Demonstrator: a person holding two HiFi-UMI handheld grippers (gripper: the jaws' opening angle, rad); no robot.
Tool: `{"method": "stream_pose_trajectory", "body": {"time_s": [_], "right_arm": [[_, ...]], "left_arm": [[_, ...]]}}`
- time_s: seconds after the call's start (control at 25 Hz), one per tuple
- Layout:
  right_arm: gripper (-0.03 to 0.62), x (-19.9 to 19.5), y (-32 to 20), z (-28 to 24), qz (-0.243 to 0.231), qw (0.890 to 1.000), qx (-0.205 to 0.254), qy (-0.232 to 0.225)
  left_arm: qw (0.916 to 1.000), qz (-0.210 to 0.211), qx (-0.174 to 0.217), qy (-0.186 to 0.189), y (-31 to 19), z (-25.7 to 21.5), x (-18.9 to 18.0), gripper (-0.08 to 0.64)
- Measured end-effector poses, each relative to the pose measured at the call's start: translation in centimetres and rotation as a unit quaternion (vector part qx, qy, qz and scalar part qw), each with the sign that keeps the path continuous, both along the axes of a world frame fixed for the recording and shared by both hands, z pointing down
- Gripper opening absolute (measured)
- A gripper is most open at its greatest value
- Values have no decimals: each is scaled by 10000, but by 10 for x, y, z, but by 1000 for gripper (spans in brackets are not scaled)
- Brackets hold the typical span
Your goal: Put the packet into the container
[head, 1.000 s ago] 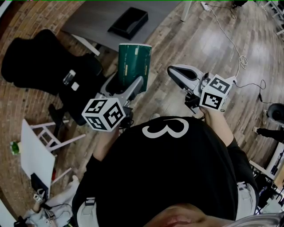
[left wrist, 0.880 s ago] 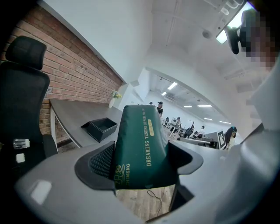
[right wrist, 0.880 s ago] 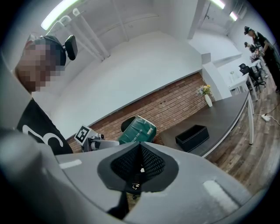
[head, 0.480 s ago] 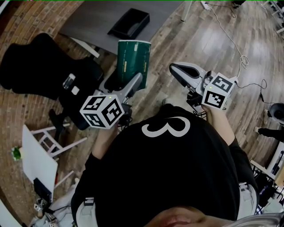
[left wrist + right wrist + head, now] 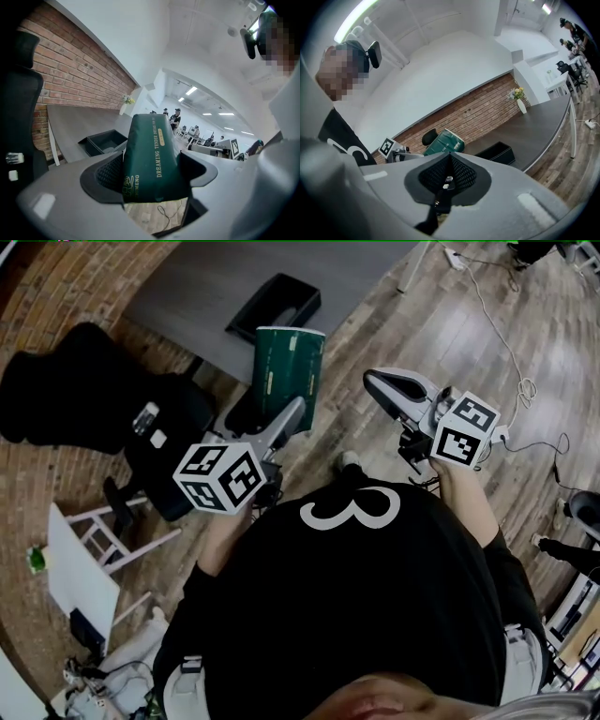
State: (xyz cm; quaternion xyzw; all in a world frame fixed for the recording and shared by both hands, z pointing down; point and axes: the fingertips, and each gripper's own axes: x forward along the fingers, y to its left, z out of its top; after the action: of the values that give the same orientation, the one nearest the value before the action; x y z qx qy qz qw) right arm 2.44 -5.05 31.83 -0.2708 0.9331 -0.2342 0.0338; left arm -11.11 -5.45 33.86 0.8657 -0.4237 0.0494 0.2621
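My left gripper point(image 5: 286, 418) is shut on a dark green packet point(image 5: 288, 371) with gold print, held upright in the air in front of the person. In the left gripper view the packet point(image 5: 152, 157) stands clamped between the two dark jaws. A black open container point(image 5: 274, 308) lies on the grey table point(image 5: 197, 282) beyond the packet; it also shows in the left gripper view as the container point(image 5: 103, 141), and in the right gripper view as the container point(image 5: 497, 152). My right gripper point(image 5: 394, 390) is to the right, shut and empty, its jaws meeting in the right gripper view point(image 5: 447, 180).
A black office chair point(image 5: 94, 399) stands at the left by the brick-patterned floor. A white folded stand point(image 5: 80, 563) lies at the lower left. A cable point(image 5: 506, 343) runs over the wooden floor at the right. The person's black shirt fills the lower middle.
Both grippers and the packet have drifted slightly right and toward the table. The container sits a little nearer to the packet in the head view. Grips are unchanged.
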Motion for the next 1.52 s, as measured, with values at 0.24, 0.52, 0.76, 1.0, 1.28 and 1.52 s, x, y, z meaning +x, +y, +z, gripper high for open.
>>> {"method": "stream_pose_trajectory", "body": {"time_s": [0.24, 0.52, 0.76, 1.0, 1.28, 1.52], "right_arm": [[2, 30, -53, 2, -197, 9998, 3, -53], [2, 54, -92, 6, -406, 9991, -1, -157], [2, 53, -109, 18, -505, 9986, -128, -135], [2, 42, -133, 25, -608, 9978, -270, -16], [2, 22, -169, 29, -696, 9967, -406, 78], [2, 15, -188, 49, -710, 9951, -679, 96]], "left_arm": [[9999, -97, -62, -86, -45, 5, 33, 400], [9993, -204, 52, -323, -78, 6, 56, 400], [9972, -125, 234, -694, -97, 8, 53, 399], [9954, 19, 257, -922, -125, 14, 42, 399], [9928, 237, 307, -1134, -166, 12, 19, 399], [9826, 619, 613, -1641, -197, 14, 11, 398]]}}
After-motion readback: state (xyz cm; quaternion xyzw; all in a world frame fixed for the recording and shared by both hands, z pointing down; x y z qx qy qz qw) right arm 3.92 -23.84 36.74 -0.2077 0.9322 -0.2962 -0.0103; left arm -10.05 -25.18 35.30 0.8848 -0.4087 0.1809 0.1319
